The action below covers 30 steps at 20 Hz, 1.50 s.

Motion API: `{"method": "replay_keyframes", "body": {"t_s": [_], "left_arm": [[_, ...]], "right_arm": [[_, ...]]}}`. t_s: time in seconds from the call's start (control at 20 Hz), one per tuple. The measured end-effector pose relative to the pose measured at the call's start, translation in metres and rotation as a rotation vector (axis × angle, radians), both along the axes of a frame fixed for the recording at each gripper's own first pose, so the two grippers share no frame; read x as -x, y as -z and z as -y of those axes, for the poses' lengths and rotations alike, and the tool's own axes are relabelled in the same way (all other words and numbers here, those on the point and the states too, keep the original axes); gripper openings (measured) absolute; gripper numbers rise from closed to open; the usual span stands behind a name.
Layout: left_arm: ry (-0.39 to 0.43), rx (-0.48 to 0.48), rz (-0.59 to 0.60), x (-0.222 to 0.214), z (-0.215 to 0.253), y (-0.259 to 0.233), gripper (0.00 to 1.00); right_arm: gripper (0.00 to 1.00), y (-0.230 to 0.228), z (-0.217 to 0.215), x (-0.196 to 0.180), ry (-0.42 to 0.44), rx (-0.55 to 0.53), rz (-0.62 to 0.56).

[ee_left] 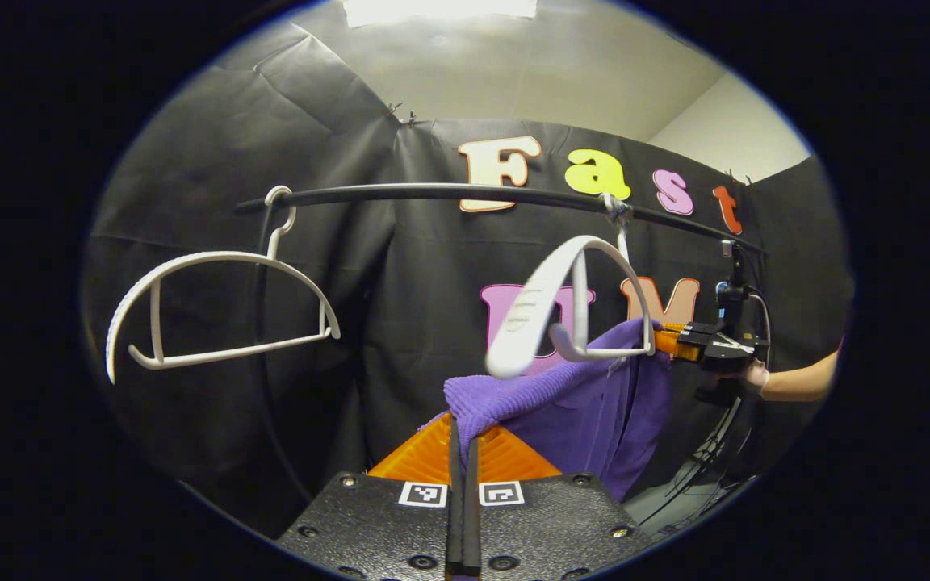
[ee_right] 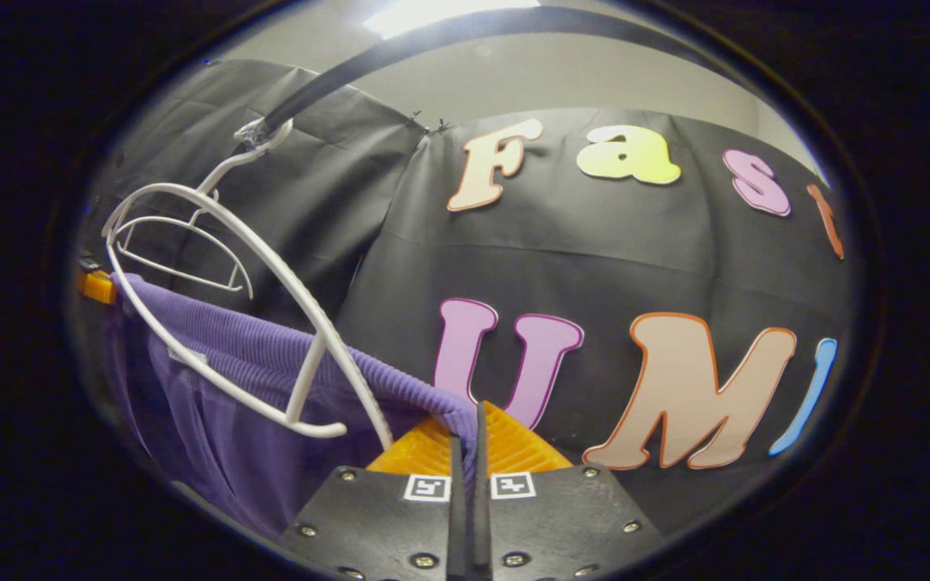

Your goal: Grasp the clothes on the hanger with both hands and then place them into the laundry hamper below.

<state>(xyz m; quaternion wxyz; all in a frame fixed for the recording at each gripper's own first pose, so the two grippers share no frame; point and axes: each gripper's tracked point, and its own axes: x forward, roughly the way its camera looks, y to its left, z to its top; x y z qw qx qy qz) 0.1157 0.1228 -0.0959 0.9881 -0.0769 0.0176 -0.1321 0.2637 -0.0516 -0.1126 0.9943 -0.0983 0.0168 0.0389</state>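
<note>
While both grippers pinch the purple garment (ee_left: pixel 570 403), it hangs stretched between them just under a white hanger (ee_left: pixel 574 303), clear of the hanger's arms. Left gripper (ee_left: pixel 462 428), left gripper view: jaws closed nearly together, a fold of the ribbed purple fabric caught between them at the tips; cloth rises from there up and to the right toward the right gripper (ee_left: pixel 663 339), seen farther off, held by a hand (ee_left: pixel 756 375) with a bare forearm behind it, its tips buried in the far edge of the garment. Rest of the cloth drapes down below that stretched edge. The near white hanger hangs from a black rail (ee_left: pixel 473 192) and sits tilted, turned edge-on to the camera, lower bar just above the fabric. A second, bare white hanger (ee_left: pixel 215 311) hangs on the same rail well to the left, apart from the garment. Right gripper view: right gripper (ee_right: pixel 469 424) jaws closed with only a thin gap, purple garment (ee_right: pixel 271 355) edge clamped between them; ribbed hem runs up-left across the frame to the other gripper's tip (ee_right: pixel 98 286) at the far left edge. White hanger (ee_right: pixel 271 323) hangs in front of the cloth, hook on the rail (ee_right: pixel 400 56) overhead; the second hanger (ee_right: pixel 182 250) shows behind it. Black cloth wall behind everything.
</note>
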Motion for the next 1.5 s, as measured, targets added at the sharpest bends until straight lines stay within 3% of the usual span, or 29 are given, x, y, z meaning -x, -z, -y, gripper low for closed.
{"method": "replay_keyframes", "body": {"t_s": [0.05,0.45,0.95,1.0,1.1,1.25,1.3,1.5], "left_arm": [[-0.015,-0.011,-0.003,0.003,0.003,0.003,0.0],[-0.031,0.003,-0.061,-0.001,0.032,0.03,0.0],[0.081,0.048,-0.098,-0.013,0.123,0.05,0.0],[0.087,0.059,-0.1,-0.015,0.131,0.051,0.0],[0.095,0.077,-0.116,-0.022,0.145,0.059,0.0],[0.101,0.101,-0.162,-0.026,0.157,0.081,0.0],[0.101,0.106,-0.184,-0.027,0.159,0.091,0.0],[0.098,0.094,-0.279,-0.027,0.168,0.137,0.01]], "right_arm": [[0.04,0.007,0.0,0.003,0.007,0.006,-0.01],[0.04,0.047,0.002,0.028,0.04,-0.057,-0.104],[0.04,0.078,-0.076,0.069,-0.071,-0.132,-0.186],[0.0,0.08,-0.085,0.074,-0.081,-0.149,-0.194],[0.04,0.09,-0.1,0.08,-0.097,-0.177,-0.223],[0.08,0.112,-0.114,0.091,-0.108,-0.199,-0.274],[0.0,0.122,-0.118,0.095,-0.111,-0.2,-0.294],[0.04,0.167,-0.124,0.11,-0.096,-0.217,-0.395]]}}
